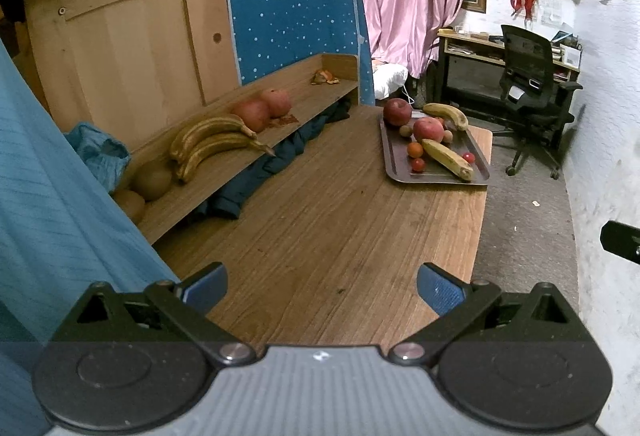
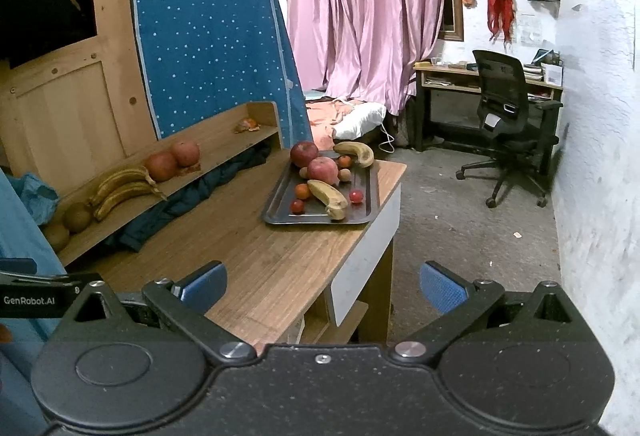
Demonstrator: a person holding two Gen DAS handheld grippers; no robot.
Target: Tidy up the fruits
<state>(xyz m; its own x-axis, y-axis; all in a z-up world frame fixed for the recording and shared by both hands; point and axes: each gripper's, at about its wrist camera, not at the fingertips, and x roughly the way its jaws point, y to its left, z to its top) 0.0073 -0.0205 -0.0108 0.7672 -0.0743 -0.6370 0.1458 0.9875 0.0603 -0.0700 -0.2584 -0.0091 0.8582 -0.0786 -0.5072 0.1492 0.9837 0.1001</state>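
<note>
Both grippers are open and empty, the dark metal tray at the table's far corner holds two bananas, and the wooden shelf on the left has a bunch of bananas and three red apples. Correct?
Not quite: the wooden shelf holds two red apples, not three, as the left wrist view shows. The rest stands: left gripper and right gripper open, dark metal tray with two bananas.

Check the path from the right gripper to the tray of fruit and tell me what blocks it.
Nothing visible blocks it. The right gripper is open and empty, and only bare tabletop lies between it and the tray. The nearest fruit on it, a banana, lies uncovered.
</note>
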